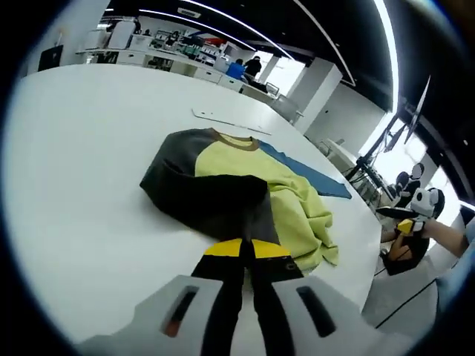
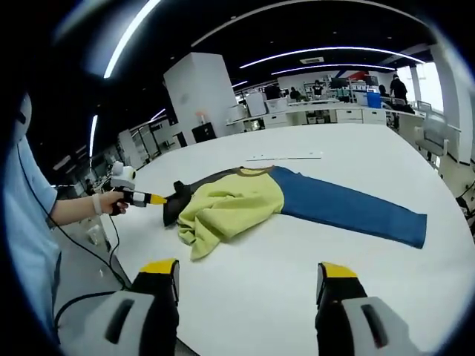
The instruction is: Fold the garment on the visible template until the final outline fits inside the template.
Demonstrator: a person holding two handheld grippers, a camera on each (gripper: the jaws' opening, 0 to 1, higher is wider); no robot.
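Pinching the dark sleeve edge, the left gripper (image 1: 247, 252) has jaws closed w/ fabric between the tips, prob. to drag that sleeve across for a fold. The right gripper (image 2: 249, 276) hangs wide open, nothing in it, clear of the cloth. Beyond, the garment (image 2: 234, 200) lies half-folded on the white table (image 2: 349, 156), partly over the blue template (image 2: 356, 208). Farther: a thin white strip (image 2: 286, 157).

A: Where is there open room?
B: Bare white tabletop (image 2: 356, 156) lies all round the garment (image 2: 237, 204) and blue template (image 2: 349, 208).
A: Anything in the way?
B: The left gripper (image 2: 159, 199) reaches the garment's dark edge; a thin white strip (image 2: 286, 157) lies beyond, well apart.
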